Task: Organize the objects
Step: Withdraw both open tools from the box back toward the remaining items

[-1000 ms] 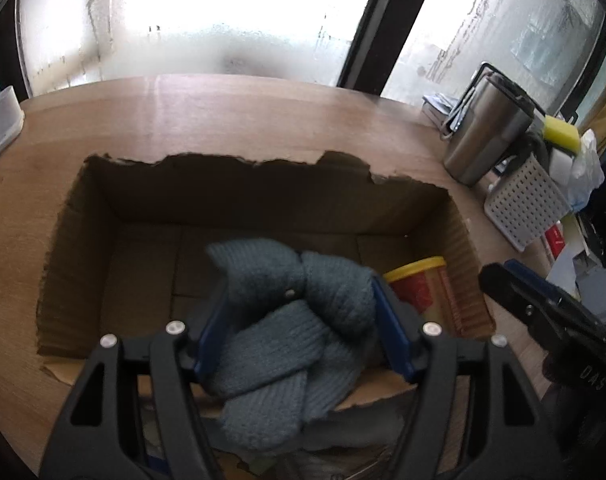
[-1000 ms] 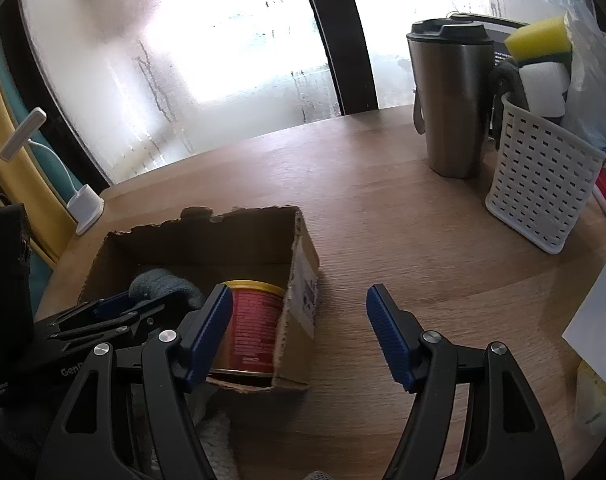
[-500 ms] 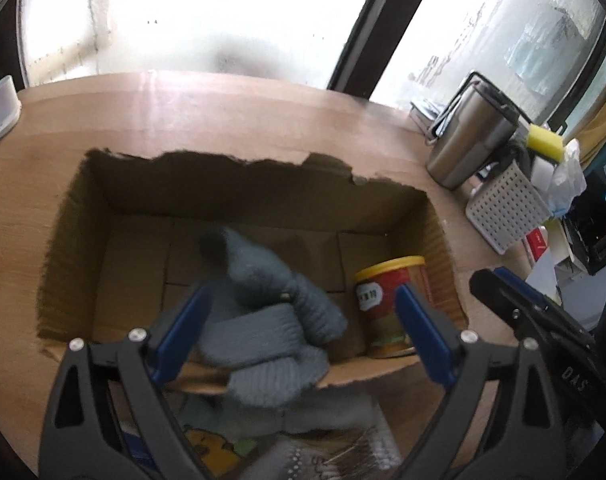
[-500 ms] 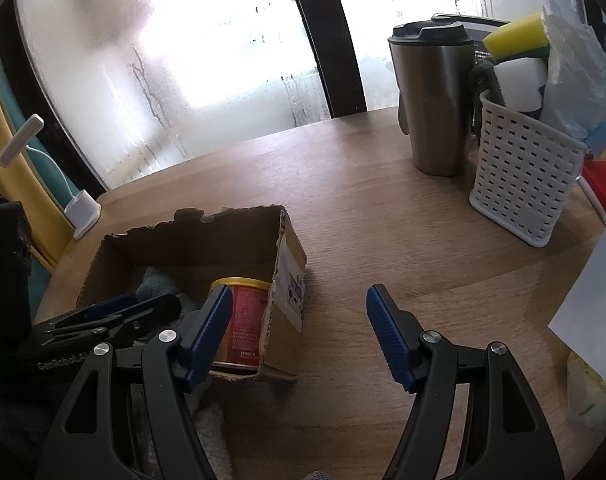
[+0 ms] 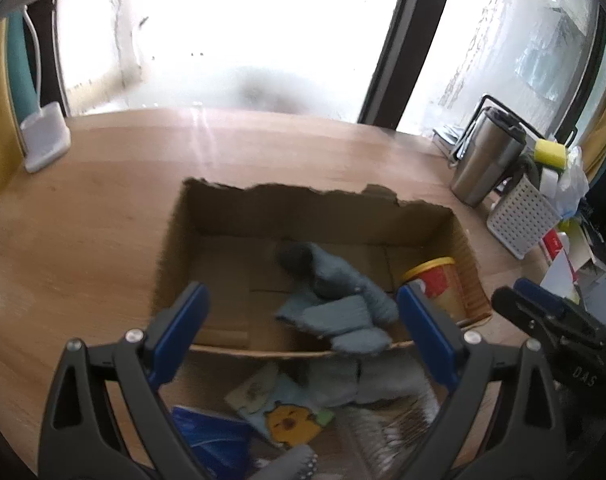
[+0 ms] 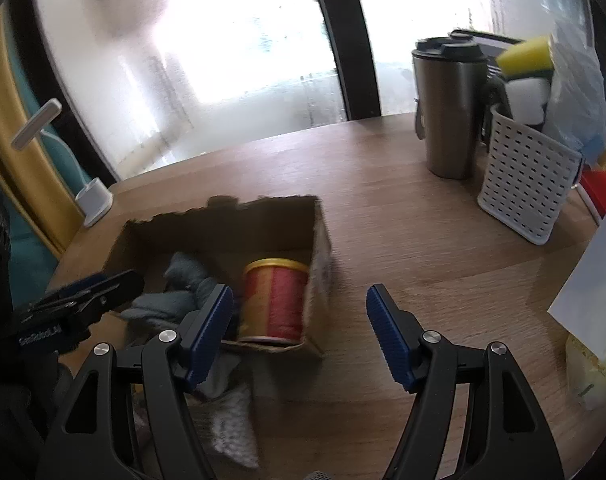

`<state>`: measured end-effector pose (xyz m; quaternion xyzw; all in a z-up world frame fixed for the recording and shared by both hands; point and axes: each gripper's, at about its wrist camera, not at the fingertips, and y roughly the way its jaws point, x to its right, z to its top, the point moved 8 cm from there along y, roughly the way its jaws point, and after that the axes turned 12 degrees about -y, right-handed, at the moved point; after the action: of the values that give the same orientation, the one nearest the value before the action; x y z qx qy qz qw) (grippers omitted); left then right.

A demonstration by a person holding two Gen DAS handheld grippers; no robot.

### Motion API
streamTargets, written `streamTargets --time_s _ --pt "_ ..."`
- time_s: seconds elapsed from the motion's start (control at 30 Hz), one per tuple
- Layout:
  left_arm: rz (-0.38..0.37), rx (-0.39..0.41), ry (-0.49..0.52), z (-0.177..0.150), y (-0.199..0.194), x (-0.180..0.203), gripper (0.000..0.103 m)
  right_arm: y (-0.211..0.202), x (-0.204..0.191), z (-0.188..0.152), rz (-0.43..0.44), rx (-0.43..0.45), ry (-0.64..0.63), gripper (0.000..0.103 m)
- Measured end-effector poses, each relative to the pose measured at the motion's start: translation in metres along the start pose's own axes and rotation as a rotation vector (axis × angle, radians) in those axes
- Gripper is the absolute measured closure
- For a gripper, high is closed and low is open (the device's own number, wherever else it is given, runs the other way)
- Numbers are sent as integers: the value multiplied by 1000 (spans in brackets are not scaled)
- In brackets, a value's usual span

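An open cardboard box [image 5: 207,220] sits on the wooden table; it also shows in the right wrist view [image 6: 223,224]. Grey knitted gloves [image 5: 335,304] lie inside it, hanging over the near wall, next to a red can with a yellow lid [image 5: 435,284], which also shows in the right wrist view [image 6: 275,300]. My left gripper [image 5: 303,328] is open and empty, raised above the box's near edge. My right gripper [image 6: 299,332] is open and empty, to the right of the box.
Soft items and a card with a yellow chick [image 5: 287,420] lie in front of the box. A steel tumbler [image 6: 451,112] and a white perforated basket [image 6: 523,192] stand at the right. A white lamp base [image 5: 43,144] is at far left.
My left gripper opened and let go of the grey gloves, which dropped into the box, then drew back and up. My right gripper stayed open and pulled back slightly.
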<state>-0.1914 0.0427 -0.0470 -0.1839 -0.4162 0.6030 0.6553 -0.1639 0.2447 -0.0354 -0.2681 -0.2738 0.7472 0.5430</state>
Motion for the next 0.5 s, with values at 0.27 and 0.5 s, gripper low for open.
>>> streamTargets --time_s 0.27,0.5 --pt "-1 20 10 -12 -22 -23 7 -6 -19 -6 -4 -2 -31 31" --pt "-8 39 1 -20 -36 -37 7 -11 -35 -10 1 6 -52 23"
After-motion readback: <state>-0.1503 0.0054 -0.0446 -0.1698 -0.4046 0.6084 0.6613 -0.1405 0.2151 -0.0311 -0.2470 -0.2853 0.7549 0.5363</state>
